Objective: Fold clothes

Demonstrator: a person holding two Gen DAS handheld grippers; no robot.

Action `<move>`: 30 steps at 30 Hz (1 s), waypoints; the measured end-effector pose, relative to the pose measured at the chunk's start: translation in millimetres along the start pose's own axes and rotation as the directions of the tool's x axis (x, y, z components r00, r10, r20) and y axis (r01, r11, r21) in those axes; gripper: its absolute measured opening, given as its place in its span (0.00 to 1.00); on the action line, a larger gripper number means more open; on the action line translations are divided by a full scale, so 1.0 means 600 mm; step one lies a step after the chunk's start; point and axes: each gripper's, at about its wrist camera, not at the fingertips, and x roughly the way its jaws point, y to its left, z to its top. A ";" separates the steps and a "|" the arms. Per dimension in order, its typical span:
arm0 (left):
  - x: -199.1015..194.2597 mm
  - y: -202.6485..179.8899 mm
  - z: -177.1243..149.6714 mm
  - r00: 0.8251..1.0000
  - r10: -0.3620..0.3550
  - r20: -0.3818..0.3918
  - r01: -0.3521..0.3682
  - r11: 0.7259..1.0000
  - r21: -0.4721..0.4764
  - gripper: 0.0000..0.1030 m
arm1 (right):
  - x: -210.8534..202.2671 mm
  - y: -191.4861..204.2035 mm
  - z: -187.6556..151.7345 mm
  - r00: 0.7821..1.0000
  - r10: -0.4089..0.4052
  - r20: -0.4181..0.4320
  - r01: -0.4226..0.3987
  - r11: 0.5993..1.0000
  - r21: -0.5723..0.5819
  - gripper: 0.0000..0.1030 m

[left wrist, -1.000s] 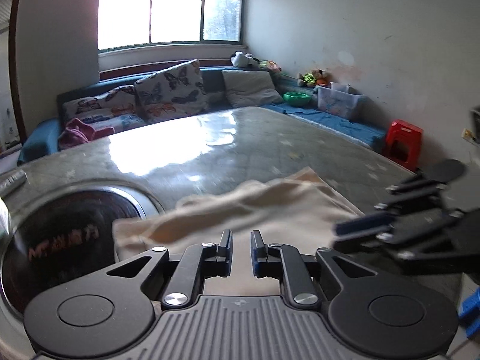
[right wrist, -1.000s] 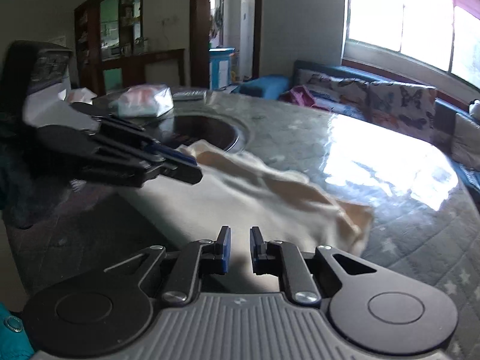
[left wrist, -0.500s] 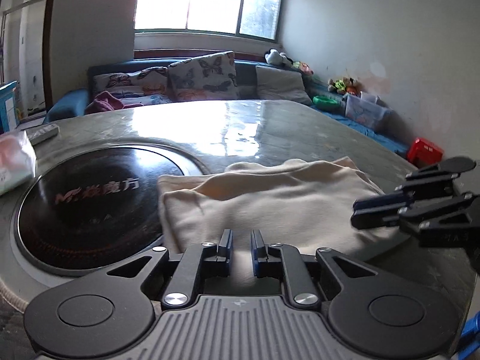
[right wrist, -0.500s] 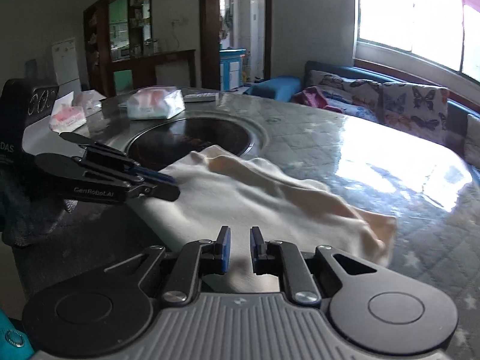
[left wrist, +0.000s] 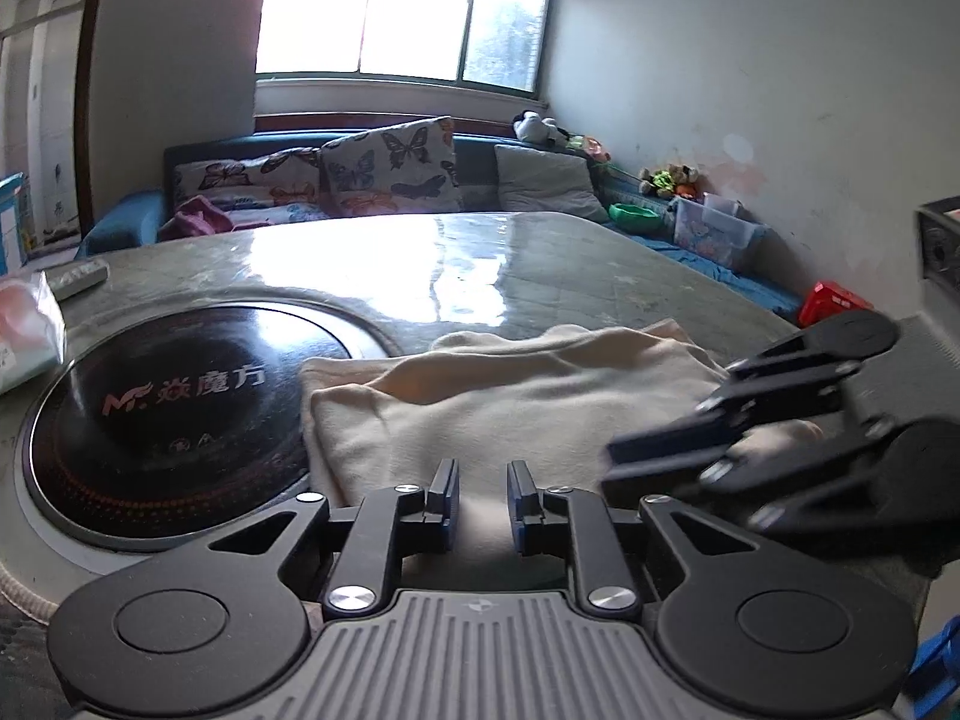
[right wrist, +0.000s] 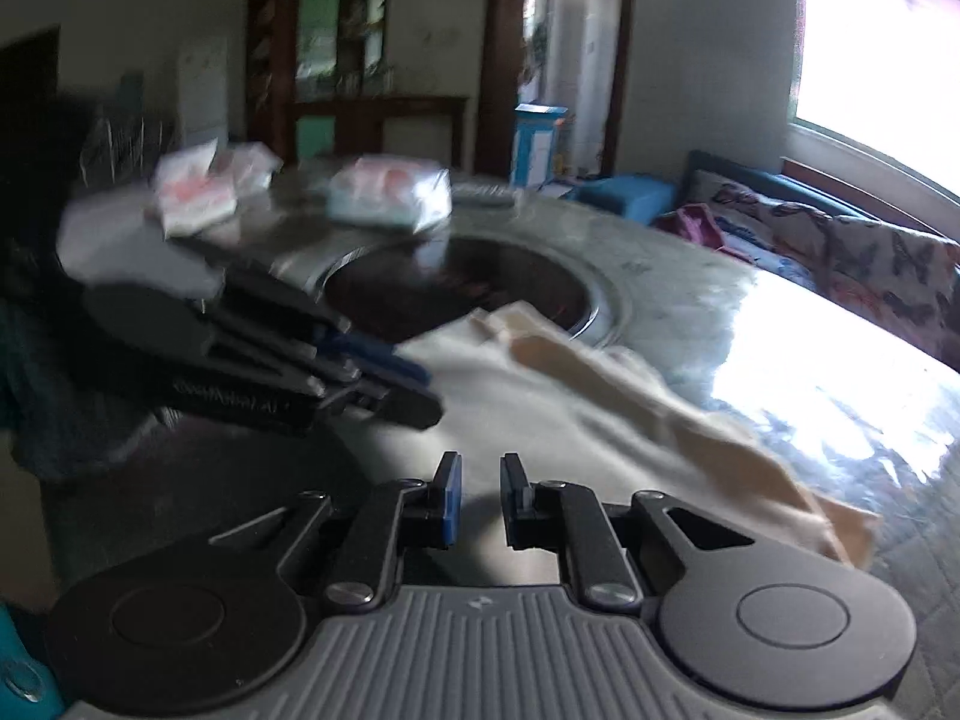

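A: Starting at the left, what is new? The induction cooktop (left wrist: 162, 414) set into the table (left wrist: 540, 264) now shows almost whole, with the tissue pack (left wrist: 27, 336) at its far left edge. A second ago the left wrist camera sat much lower, and the cloth hid half of that black disc.

B: So the left gripper (left wrist: 483, 492) has lifted and drawn back. Its jaws stand a narrow gap apart with nothing between them, much as they did in the earlier views.

A: And the garment?

B: The cream garment (left wrist: 510, 402) lies flat on the table just right of the cooktop, its left edge lapping the rim. A second ago its far edge stood up in a raised ridge; now that edge has dropped into a soft roll along the back, so the fold looks laid down.

A: Further right?

B: The right gripper (left wrist: 612, 468) has swung in low over the cloth's near right corner. From its own blurred view, the right gripper's jaws are also a narrow gap apart and empty.

A: Meaning for the task?

B: Probably one fold is finished, and both tools are free to take the next edge.
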 end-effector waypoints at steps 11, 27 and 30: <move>0.000 -0.002 -0.008 1.000 0.009 0.013 -0.010 0.999 0.040 0.25 | -0.009 -0.016 0.000 1.000 -0.020 0.016 0.019 0.998 0.063 0.12; -0.006 0.011 -0.011 0.997 -0.065 -0.043 0.062 0.995 -0.079 0.24 | -0.035 -0.063 -0.044 1.000 -0.017 -0.010 0.018 0.995 0.103 0.13; -0.016 0.001 -0.017 0.994 -0.095 -0.054 0.090 0.992 -0.088 0.24 | -0.051 -0.060 -0.053 1.000 -0.006 -0.016 0.008 0.996 0.094 0.13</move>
